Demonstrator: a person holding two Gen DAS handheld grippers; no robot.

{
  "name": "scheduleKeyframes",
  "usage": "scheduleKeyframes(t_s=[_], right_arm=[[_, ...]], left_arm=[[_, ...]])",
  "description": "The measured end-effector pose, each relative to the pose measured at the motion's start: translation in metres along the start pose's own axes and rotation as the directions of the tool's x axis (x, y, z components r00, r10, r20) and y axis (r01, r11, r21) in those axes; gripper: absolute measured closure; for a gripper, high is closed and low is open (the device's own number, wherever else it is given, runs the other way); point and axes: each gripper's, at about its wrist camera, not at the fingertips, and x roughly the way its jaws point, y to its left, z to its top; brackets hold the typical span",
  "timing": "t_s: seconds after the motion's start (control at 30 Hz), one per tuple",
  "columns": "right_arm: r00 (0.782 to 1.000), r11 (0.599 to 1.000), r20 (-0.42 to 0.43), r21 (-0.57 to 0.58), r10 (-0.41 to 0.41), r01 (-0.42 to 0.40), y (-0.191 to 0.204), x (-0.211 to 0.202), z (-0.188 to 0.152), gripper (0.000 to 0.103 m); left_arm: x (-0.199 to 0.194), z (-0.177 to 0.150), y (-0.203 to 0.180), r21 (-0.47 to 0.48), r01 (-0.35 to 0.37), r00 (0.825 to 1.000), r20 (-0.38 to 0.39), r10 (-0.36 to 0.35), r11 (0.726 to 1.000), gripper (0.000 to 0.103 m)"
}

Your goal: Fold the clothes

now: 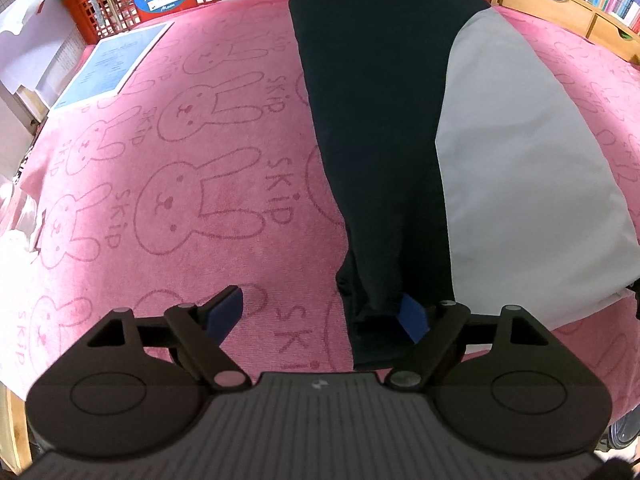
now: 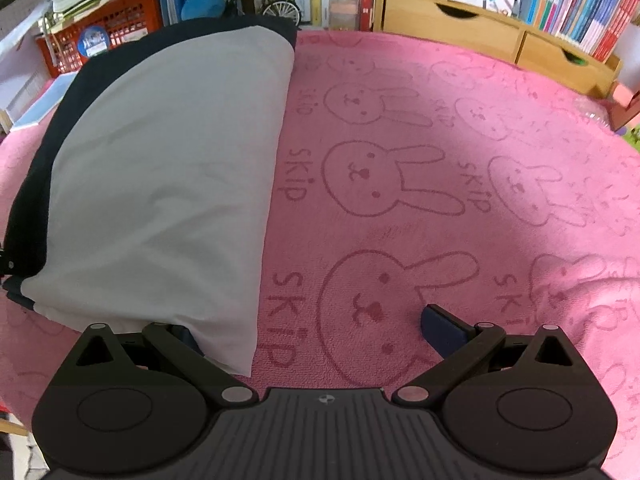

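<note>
While garment [image 1: 380, 128] lies as long narrow strip, dark and grey, on pink-covered worktop [image 1: 200, 160], left hand-held gripper [image 1: 320, 312] spread across near dark corner, right hand-held gripper [image 2: 316, 332] spread across near grey corner. If pinching near hem: catch all layers, close both level.

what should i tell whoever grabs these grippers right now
Left gripper: open, low at the near end of the garment, its right finger against the dark panel's near edge, nothing pinched.
Right gripper: open, its left finger mostly hidden behind the grey panel's near corner, its right finger over bare blanket.
Garment: dark and grey, lying as a long narrow strip on the pink bunny blanket, sides apparently already folded in.
Left: probably close both on the near end and fold it toward the far end.
</note>
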Motion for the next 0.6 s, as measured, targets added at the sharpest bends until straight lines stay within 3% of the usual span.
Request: scheduleKeyframes(t_s=[0.17, 0.23, 0.3, 0.37, 0.5, 0.53, 0.6], right_arm=[[0.999, 0.996, -0.001, -0.070, 0.052, -0.052, -0.005, 0.002, 0.003, 0.000], [1.000, 0.986, -0.005, -0.163, 0.031, -0.031, 0.002, -0.002, 0.005, 0.000], [1.000, 0.947, 0.016, -0.320, -0.008, 0.012, 0.016, -0.014, 0.004, 0.000], [0.999, 0.882, 0.050, -0.471, -0.007, 0.030, 0.028, -0.033, 0.001, 0.000], [0.994, 0.833, 0.019, -0.547, 0.110, -0.081, 0.034, -0.071, 0.019, 0.000], [0.987, 0.849, 0.017, -0.512, 0.160, -0.129, 0.036, -0.077, 0.032, 0.001], [0.968, 0.873, 0.006, -0.433, 0.251, -0.224, 0.046, -0.082, 0.057, 0.013]], left_arm=[[0.000, -0.001, 0.002, -0.005, 0.007, 1.000, 0.001, -0.007, 1.000, 0.017], [0.000, -0.001, 0.002, -0.005, 0.004, 1.000, 0.003, -0.004, 1.000, 0.017], [0.000, -0.001, 0.003, -0.018, 0.008, 1.000, 0.000, -0.008, 1.000, 0.017], [0.001, -0.001, 0.005, -0.040, 0.016, 1.000, -0.009, -0.017, 0.999, 0.017], [0.003, 0.000, 0.011, -0.084, 0.037, 0.999, -0.026, -0.039, 0.996, 0.015], [0.003, -0.001, 0.011, -0.080, 0.036, 0.999, -0.023, -0.037, 0.996, 0.015], [0.002, -0.003, 0.011, -0.087, 0.035, 0.999, -0.013, -0.037, 0.996, 0.015]])
